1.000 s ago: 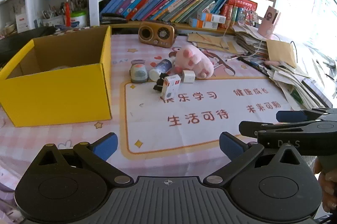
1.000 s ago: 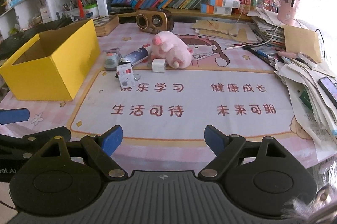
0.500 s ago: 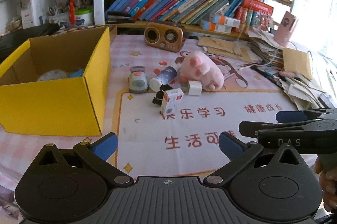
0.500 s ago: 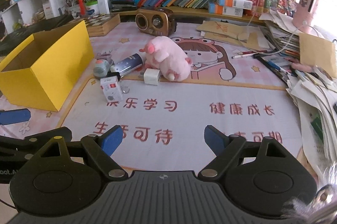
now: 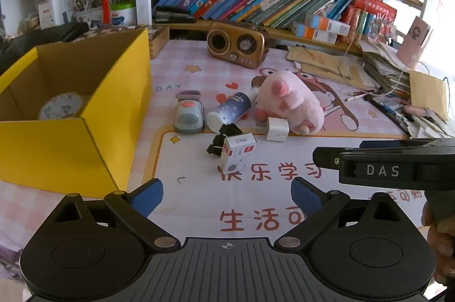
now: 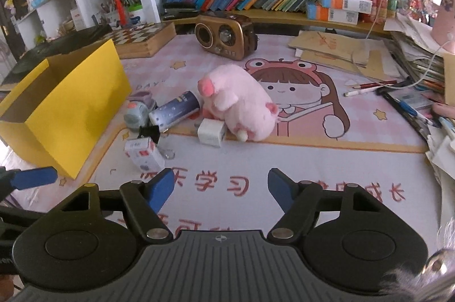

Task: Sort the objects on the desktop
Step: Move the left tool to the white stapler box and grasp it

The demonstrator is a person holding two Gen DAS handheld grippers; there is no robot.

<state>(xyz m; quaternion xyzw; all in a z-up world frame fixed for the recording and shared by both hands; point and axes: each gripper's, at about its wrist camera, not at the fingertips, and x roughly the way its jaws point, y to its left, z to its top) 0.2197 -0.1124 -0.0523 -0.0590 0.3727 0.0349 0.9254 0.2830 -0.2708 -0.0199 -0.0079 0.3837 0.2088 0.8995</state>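
Left wrist view: the left gripper (image 5: 227,195) has its jaws apart, just closing slightly, nothing between them; the small box (image 5: 238,152) lies mid-frame, the yellow box (image 5: 57,148) at left.

Right wrist view: the right gripper (image 6: 220,188) has its jaws apart, just narrowing, empty; the pink plush pig (image 6: 239,106) lies centre on the tabletop (image 6: 312,160).

The yellow box (image 5: 71,148) runs off the left edge in the left wrist view, and its near wall hides most of the inside; only a pale round thing (image 5: 61,106) shows there, too unclear to name. The black clip (image 6: 149,133) lies partly hidden behind the small white carton (image 6: 143,152). The print on that carton is too small to read
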